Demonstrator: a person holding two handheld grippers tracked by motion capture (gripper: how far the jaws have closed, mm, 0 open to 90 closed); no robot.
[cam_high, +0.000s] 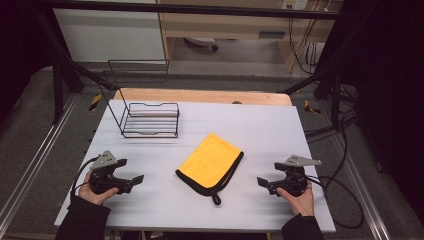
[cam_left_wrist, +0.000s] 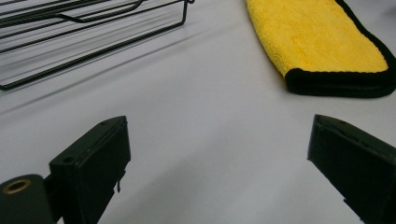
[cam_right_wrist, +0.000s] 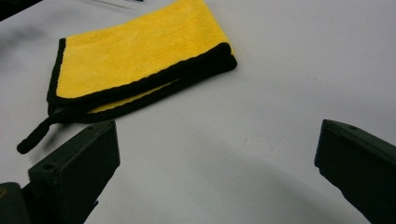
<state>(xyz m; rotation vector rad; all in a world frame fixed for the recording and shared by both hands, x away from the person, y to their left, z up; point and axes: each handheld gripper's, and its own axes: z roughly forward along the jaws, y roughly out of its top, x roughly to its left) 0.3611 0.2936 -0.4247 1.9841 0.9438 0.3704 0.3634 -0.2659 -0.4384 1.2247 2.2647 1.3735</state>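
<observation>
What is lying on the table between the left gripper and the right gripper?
The folded yellow cloth lies between the left gripper and the right gripper, touching neither. The high view shows this best.

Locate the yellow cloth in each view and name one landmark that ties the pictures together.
High view: the cloth lies folded at the table's centre, between the two grippers, nearer than the wire rack.
Left gripper view: upper right, its black-edged end facing the camera.
Right gripper view: upper left, with the folded edge facing the jaws.
Shared landmark: the cloth's black trim; its hanging loop shows in the high and right gripper views.
</observation>
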